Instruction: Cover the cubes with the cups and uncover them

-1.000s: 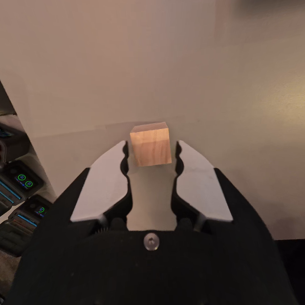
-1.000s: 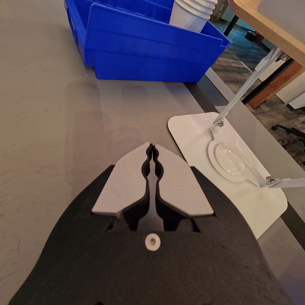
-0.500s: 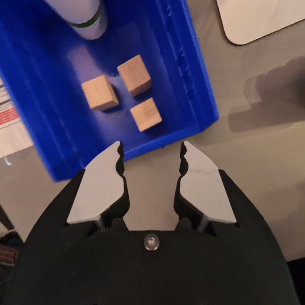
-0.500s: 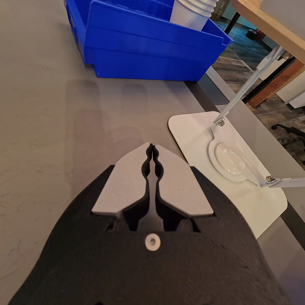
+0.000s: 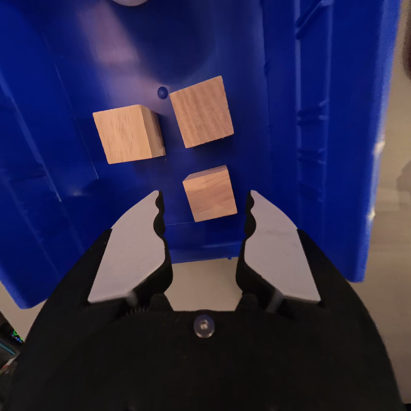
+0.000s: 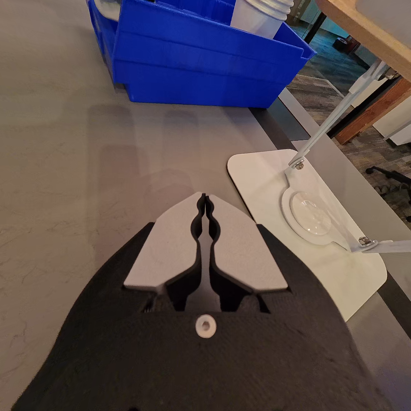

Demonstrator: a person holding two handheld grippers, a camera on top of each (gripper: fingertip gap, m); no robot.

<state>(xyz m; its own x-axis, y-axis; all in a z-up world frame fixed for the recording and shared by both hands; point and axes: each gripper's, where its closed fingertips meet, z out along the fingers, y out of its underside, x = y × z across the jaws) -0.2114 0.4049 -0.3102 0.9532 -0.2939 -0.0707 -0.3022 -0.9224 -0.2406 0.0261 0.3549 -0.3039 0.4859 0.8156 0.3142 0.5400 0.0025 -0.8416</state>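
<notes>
The left gripper [image 5: 205,198] hung over the near end of a blue plastic bin [image 5: 280,115], its pale, wavy-edged fingers [image 5: 135,244] spread wide with nothing between them. Just past the tips, on the bin's smooth floor, lay the nearest wooden cube [image 5: 210,194], square-cut with fine grain; farther in lay the left cube [image 5: 127,134] and the right cube [image 5: 201,111], close together but apart. A pale rounded shape at the top edge of that view was cut off and could not be identified. The right gripper [image 6: 204,195] hovered low over the matte grey tabletop [image 6: 55,178], its fingers pressed together and empty. Beside it to the right sat a white stand base [image 6: 262,178] with rounded corners. Farther off stood the ribbed blue bin [image 6: 200,73], and a stack of white cups [image 6: 259,20] rose from it, its top cropped.
</notes>
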